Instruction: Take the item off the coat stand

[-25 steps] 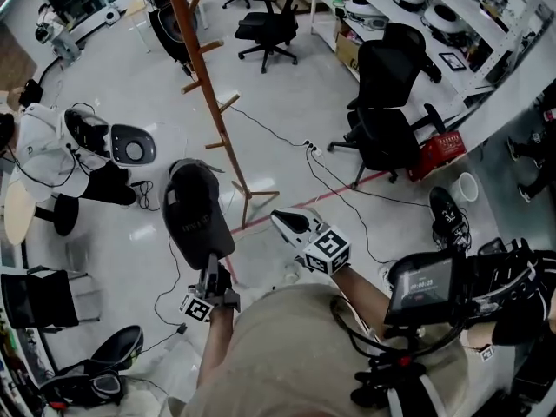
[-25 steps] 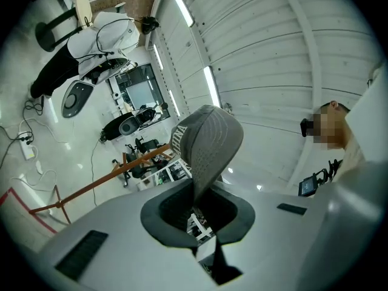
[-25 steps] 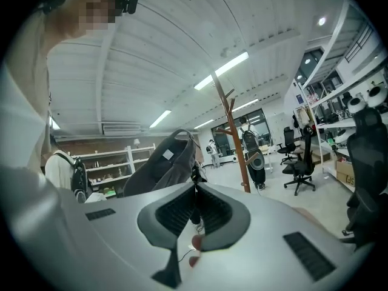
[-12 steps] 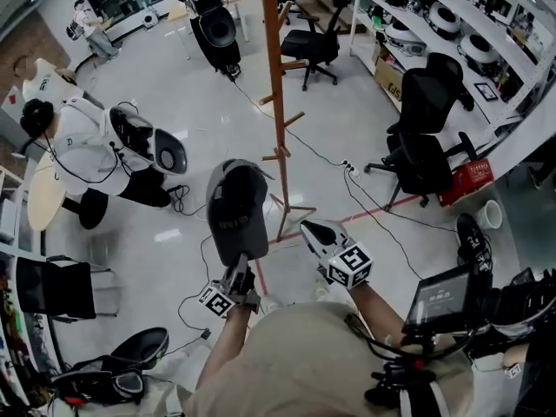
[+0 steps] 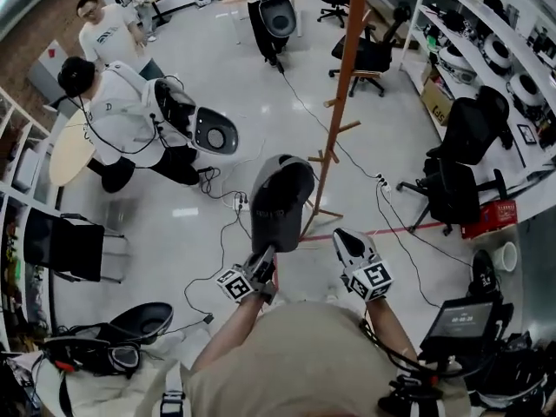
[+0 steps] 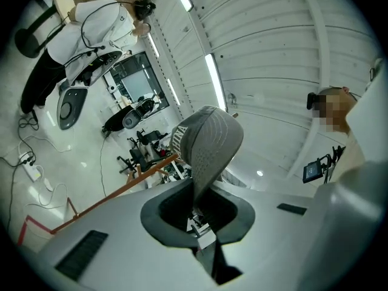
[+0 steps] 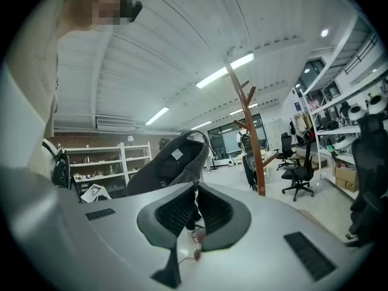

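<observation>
A dark grey cap (image 5: pixel 280 200) hangs clear of the wooden coat stand (image 5: pixel 343 85), touching none of its pegs. My left gripper (image 5: pixel 265 263) is shut on the cap's lower edge and holds it up. In the left gripper view the cap (image 6: pixel 209 141) rises from between the jaws of the left gripper (image 6: pixel 200 223), and the stand (image 6: pixel 115 193) lies behind it. My right gripper (image 5: pixel 346 237) is shut with nothing in it, just right of the cap. The right gripper view shows that gripper (image 7: pixel 195 217), the cap (image 7: pixel 167 165) to its left and the stand (image 7: pixel 251 138) beyond.
Two people (image 5: pixel 113 111) stand at the left beside a white moulded shell (image 5: pixel 213 133). Black office chairs (image 5: pixel 456 185) and shelving (image 5: pixel 486 50) line the right side. Cables (image 5: pixel 217 276) and a red tape line (image 5: pixel 408 228) cross the floor, and a chair (image 5: pixel 69 246) stands at left.
The cap stays in the left gripper and both grippers have travelled together across the floor. The coat stand, earlier left of and then behind the cap, now stands to its right.
</observation>
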